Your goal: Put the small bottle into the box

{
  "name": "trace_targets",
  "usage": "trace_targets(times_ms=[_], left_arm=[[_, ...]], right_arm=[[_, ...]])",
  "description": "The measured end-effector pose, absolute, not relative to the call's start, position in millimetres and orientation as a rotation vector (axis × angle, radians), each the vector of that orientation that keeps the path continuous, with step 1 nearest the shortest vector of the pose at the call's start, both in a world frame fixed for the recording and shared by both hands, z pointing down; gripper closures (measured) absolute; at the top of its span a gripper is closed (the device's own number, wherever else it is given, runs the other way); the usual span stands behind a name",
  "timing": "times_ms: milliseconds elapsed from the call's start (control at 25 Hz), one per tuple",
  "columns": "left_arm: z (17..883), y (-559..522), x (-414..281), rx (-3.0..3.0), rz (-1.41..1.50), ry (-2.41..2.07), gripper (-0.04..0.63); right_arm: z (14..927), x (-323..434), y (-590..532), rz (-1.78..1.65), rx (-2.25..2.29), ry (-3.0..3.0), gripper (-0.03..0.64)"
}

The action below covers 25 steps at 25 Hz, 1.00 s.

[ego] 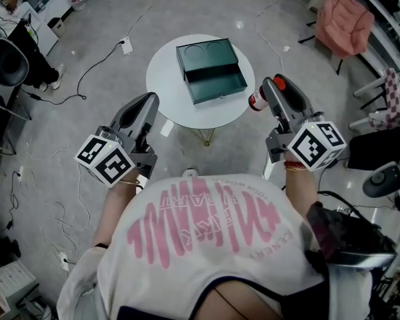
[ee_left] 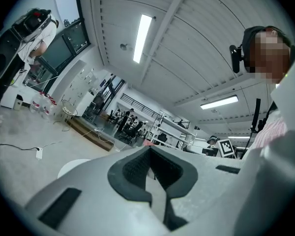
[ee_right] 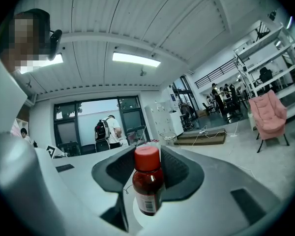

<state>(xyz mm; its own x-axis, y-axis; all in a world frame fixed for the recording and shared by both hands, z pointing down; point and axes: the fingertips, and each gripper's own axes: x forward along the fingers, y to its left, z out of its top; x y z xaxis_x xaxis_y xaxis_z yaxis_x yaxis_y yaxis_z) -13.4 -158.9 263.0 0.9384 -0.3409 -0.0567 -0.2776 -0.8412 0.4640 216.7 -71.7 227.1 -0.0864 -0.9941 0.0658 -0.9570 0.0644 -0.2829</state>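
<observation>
Holds the small bottle (ee_right: 148,183) in the right gripper (ee_right: 148,160), pads closed on its upper part about the neck and shoulder, red cap pointing away, label end toward the camera. Shows in the head view as carried in the air just off the right rim of the round white table (ego: 165,105), near the dark green box (ego: 210,72) but apart from it and not yet over it. Carries nothing in the left gripper (ee_left: 150,168): jaws drawn together, empty, held off to the left of the table. Judging by looks: probably light and rigid, brown glass or hard plastic, smooth-sided and so liable to slip or swing if pinched only lightly near the top; breakable if glass, so better not dropped from any height. Best taken across the round body, at or just under the shoulder, ribbed pads square to the sides rather than on the cap, which could turn under pressure. Probably calls next for bringing over the open, tray-like part of the box nearer the person, lowering close to its floor, and only then letting go; may roll once laid down, being round. Cannot tell how full, so weight stays a guess.
</observation>
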Motion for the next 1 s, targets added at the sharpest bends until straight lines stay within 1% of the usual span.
trace_targets(times_ms=[160,560,840,1000], left_arm=[[266.7,-187.0,-3.0,2.637,-0.18,-0.418,0.588],[265.1,-213.4,11.0,2.681,-0.156,-0.343,0.588],[292.3,-244.7,9.9,2.641,-0.148,-0.412,0.588],[321.6,-237.2,4.5,2.606,-0.092,-0.453,0.588]], right_arm=[[227.9,222.5,-95.2,-0.37,-2.032,2.168,0.46],[243.3,233.2,-127.6,-0.395,-2.058,2.126,0.462],[263.8,230.5,-160.9,-0.453,-2.061,2.173,0.462],[287.1,222.8,-164.6,-0.522,-2.044,2.218,0.462]])
